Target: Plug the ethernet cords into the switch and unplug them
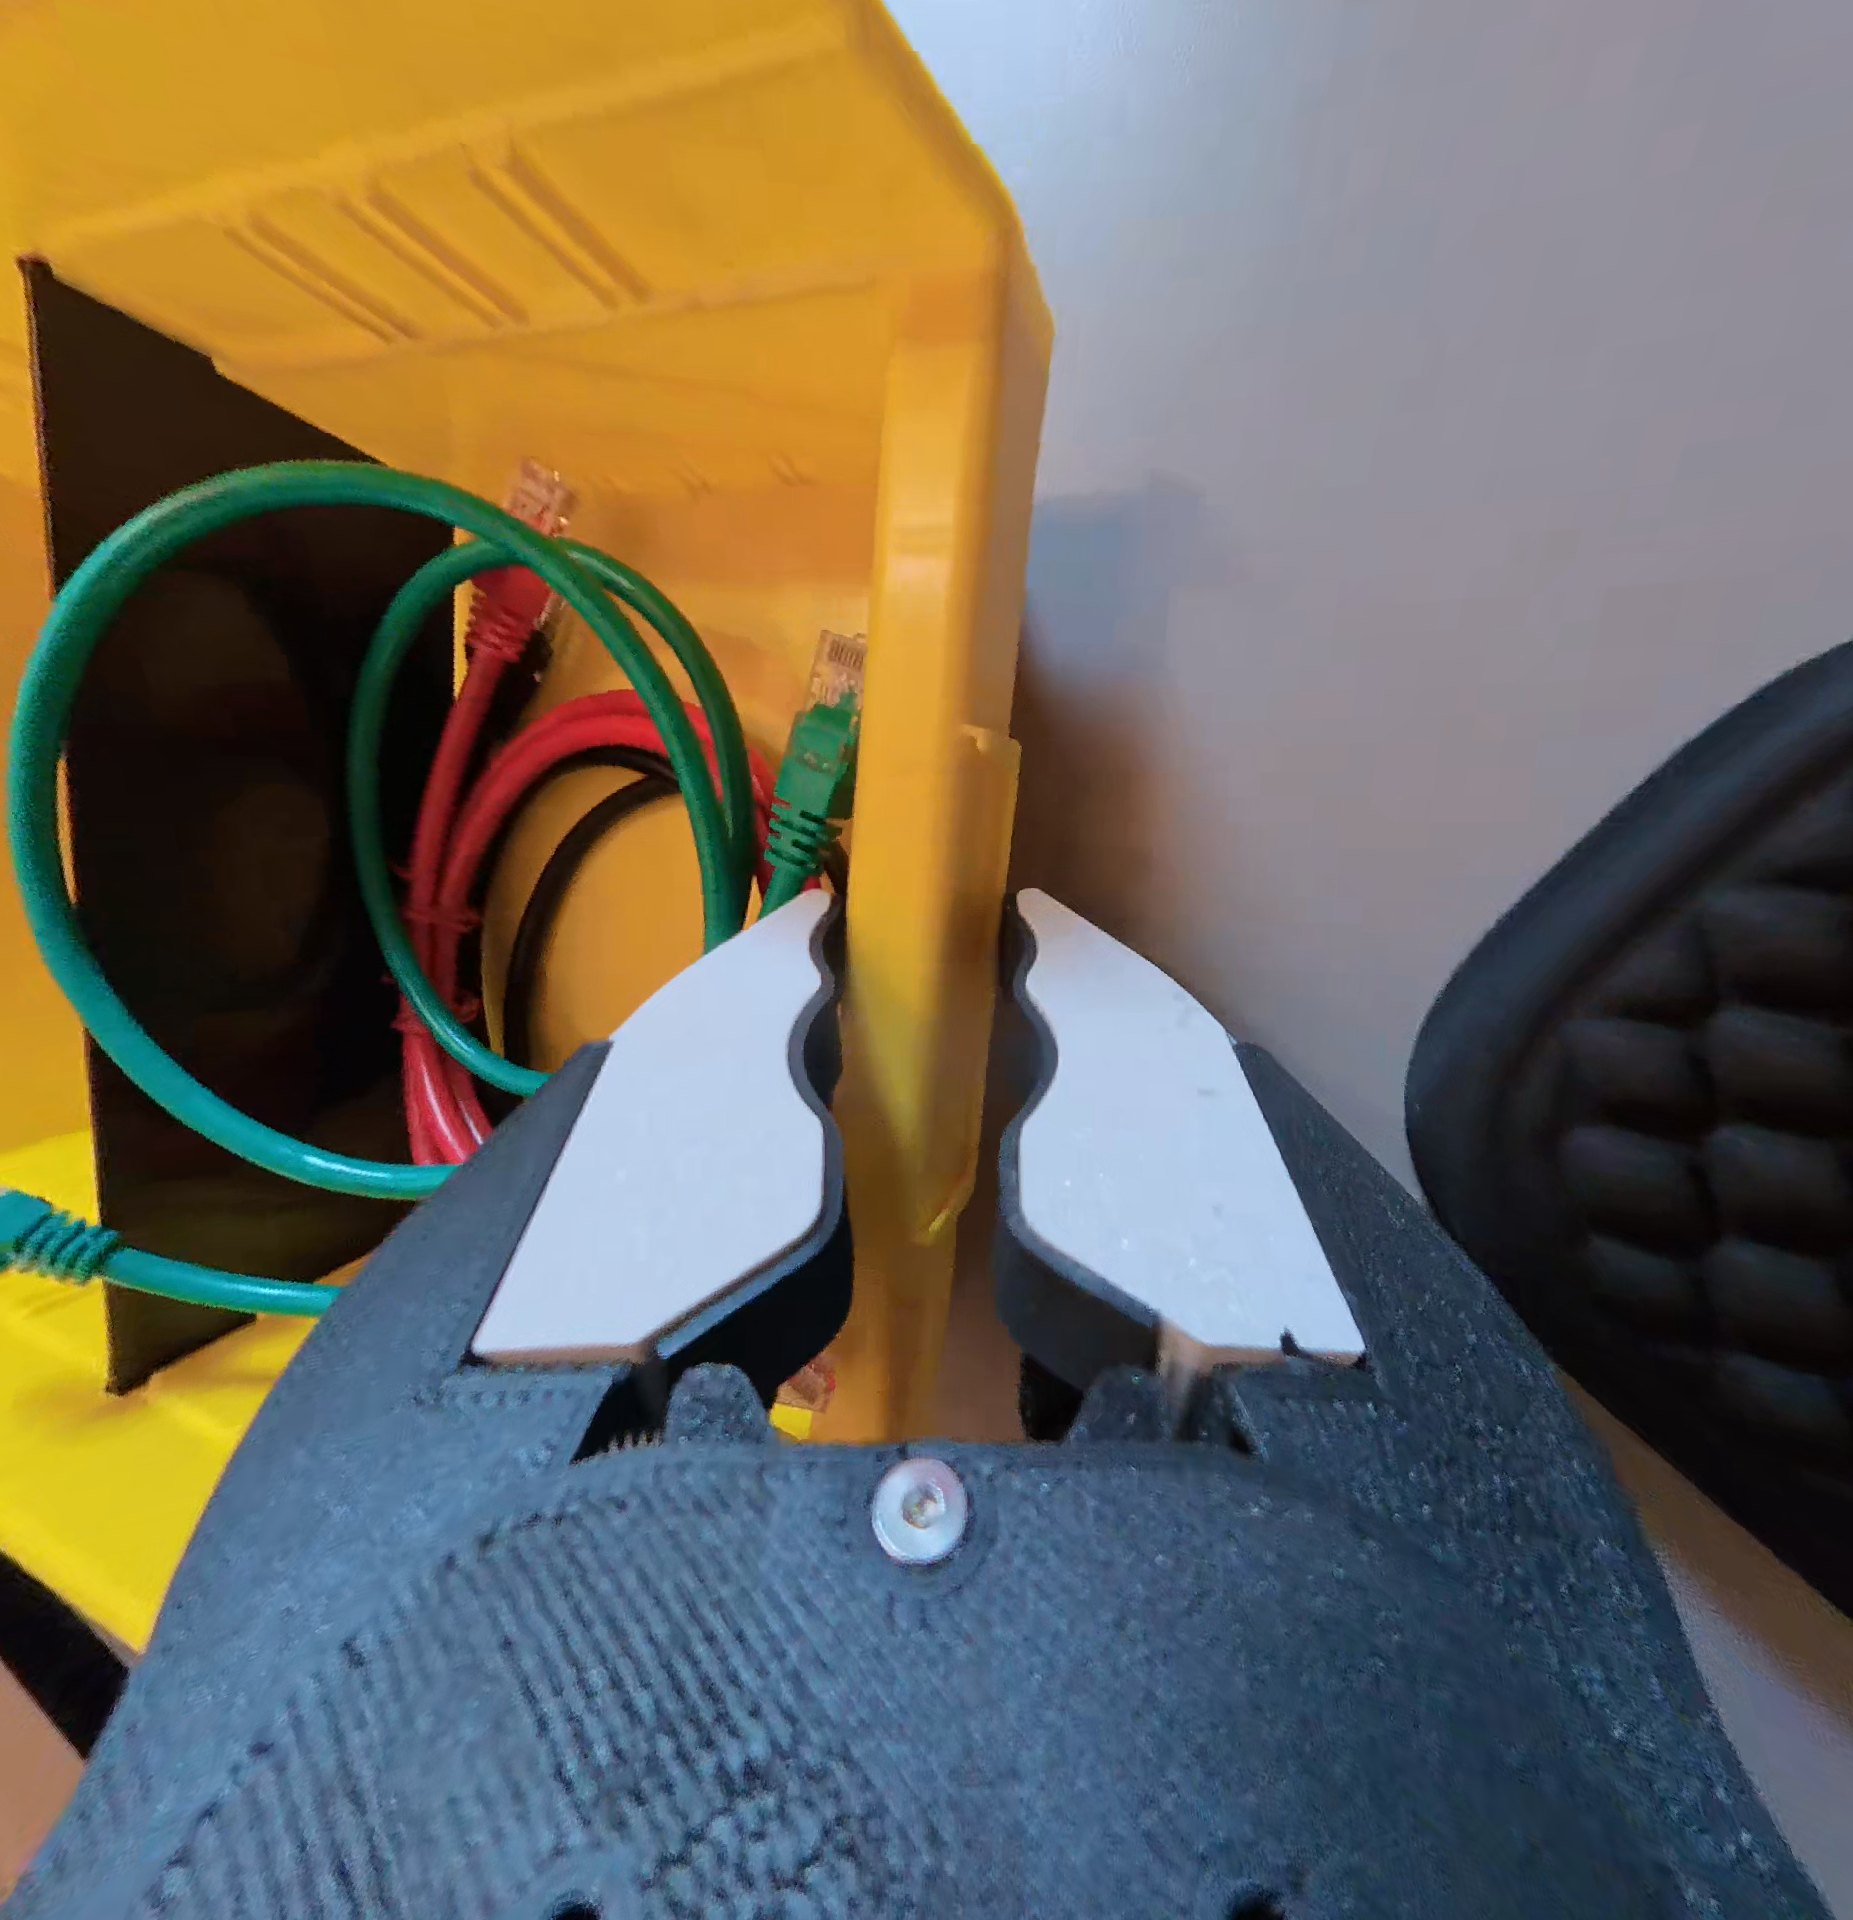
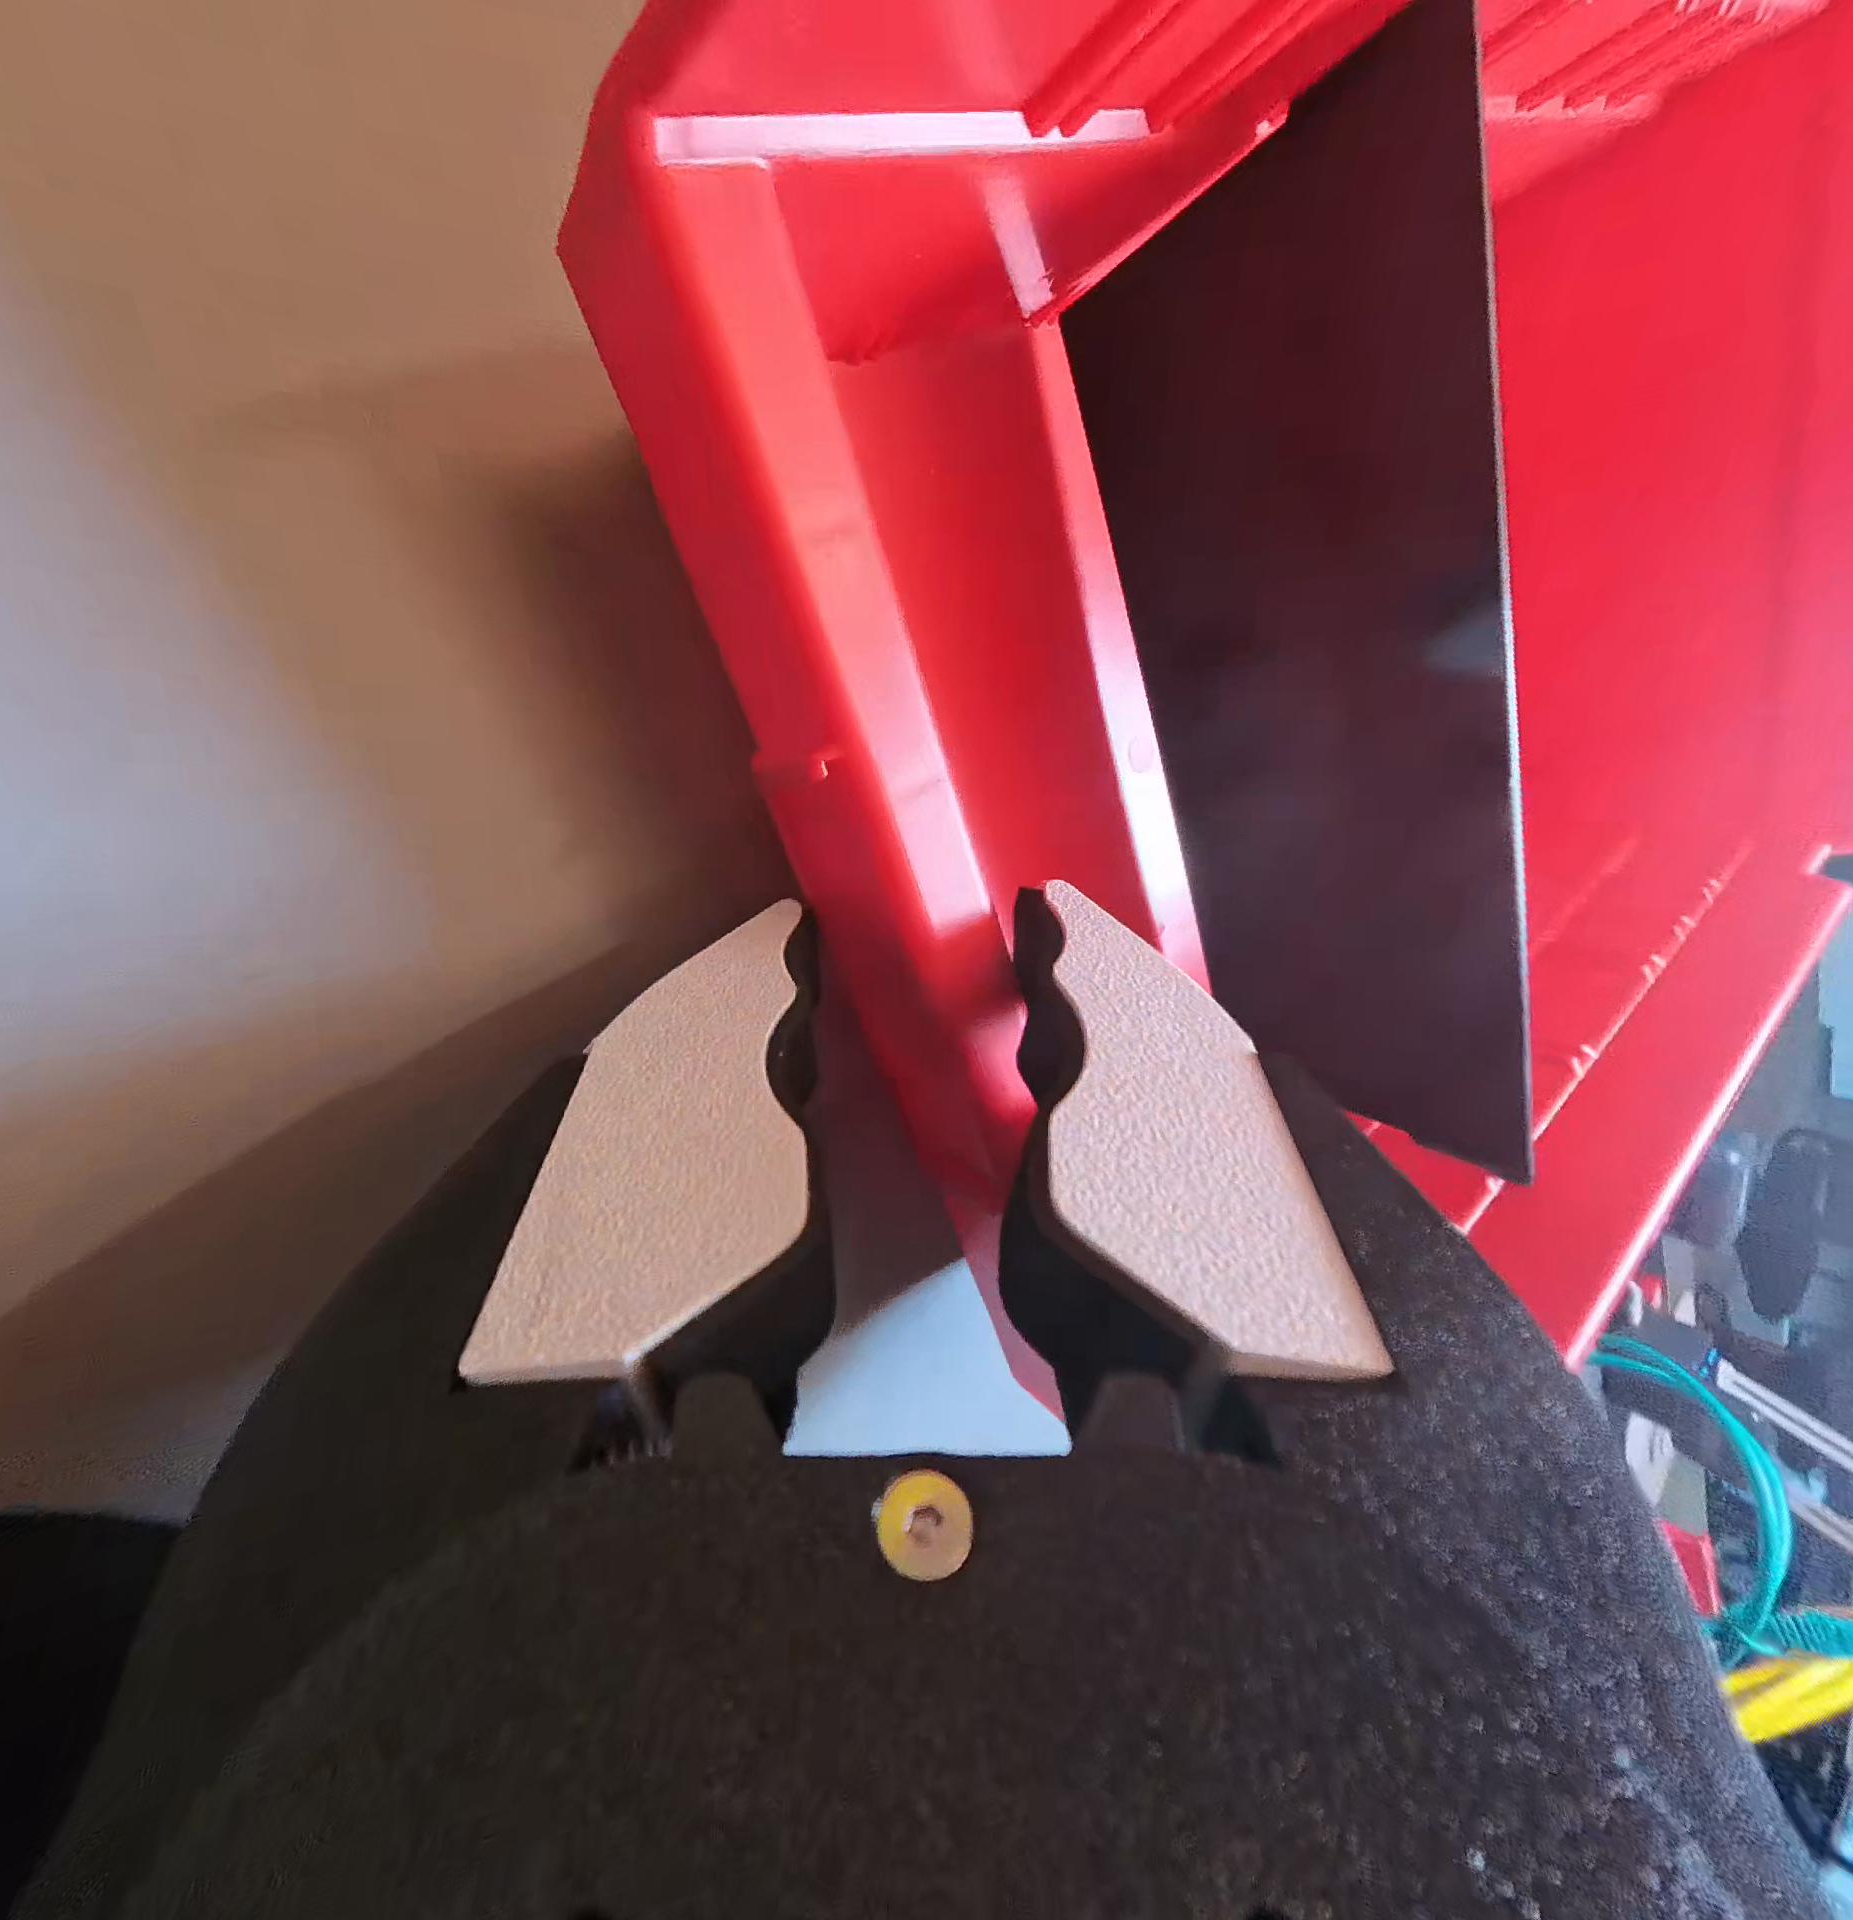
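At the near walls of two tilted bins, the left gripper [image 1: 922, 914] clamps the yellow bin [image 1: 937, 644] holding loose cords [image 1: 402, 831] and the right gripper [image 2: 906, 909] clamps the empty red bin [image 2: 880, 644], so plugging seems not yet begun; next, set both down and free a cord

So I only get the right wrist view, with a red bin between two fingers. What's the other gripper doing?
Observer: The left gripper is clamped on a side wall of a yellow bin.
Operator: Is anything in that bin?
Observer: Yes, looped ethernet cords: a green cord, a red cord and a black cord.
Operator: Are they plugged into something?
Observer: The green plug by the gripped wall hangs free, and no switch shows in the left wrist view.
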Available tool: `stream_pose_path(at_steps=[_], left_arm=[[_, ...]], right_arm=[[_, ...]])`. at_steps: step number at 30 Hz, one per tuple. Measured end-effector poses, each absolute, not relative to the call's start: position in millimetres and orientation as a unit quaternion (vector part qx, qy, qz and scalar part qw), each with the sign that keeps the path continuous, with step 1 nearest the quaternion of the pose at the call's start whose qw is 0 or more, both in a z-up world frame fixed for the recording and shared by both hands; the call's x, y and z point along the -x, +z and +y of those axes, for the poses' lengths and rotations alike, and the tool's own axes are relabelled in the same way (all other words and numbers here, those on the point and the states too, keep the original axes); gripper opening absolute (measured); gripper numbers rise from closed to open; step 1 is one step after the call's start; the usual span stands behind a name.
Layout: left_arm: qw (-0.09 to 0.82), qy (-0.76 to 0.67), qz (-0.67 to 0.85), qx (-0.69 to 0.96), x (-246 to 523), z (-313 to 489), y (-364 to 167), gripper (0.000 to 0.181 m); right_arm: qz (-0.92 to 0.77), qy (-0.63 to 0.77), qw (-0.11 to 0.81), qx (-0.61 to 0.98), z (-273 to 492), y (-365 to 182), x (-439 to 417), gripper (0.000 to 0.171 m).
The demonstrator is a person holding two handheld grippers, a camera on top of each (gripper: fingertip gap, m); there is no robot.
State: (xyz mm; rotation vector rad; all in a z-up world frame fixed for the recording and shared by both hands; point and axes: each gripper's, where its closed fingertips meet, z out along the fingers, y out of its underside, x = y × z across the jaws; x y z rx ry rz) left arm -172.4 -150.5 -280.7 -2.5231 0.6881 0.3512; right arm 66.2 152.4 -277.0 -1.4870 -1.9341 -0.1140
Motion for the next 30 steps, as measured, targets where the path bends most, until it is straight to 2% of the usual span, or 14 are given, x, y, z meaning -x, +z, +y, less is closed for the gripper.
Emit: stream_pose_path(at_steps=[9,14,18,21,26,30], left_arm=[[0.264,0.137,0.245,0.923,199,-103,-281,0.028],[0.304,0.132,0.208,0.920,206,-84,-268,0.033],[0.410,0.089,0.150,0.895,206,-78,-213,0.033],[0.456,0.120,0.088,0.877,239,-77,-171,0.033],[0.418,0.174,0.007,0.892,313,-68,-142,0.031],[0.353,0.144,-0.035,0.924,350,-35,-153,0.036]], right_arm=[[-0.696,-0.056,0.367,0.614,212,-274,-48,0.041],[-0.651,0.144,0.432,0.608,161,-223,-31,0.050],[-0.564,0.338,0.458,0.598,119,-172,-26,0.047],[-0.510,0.402,0.478,0.591,118,-160,-22,0.045],[-0.491,0.431,0.465,0.597,120,-179,-18,0.043],[-0.504,0.420,0.463,0.596,120,-188,-15,0.041]])
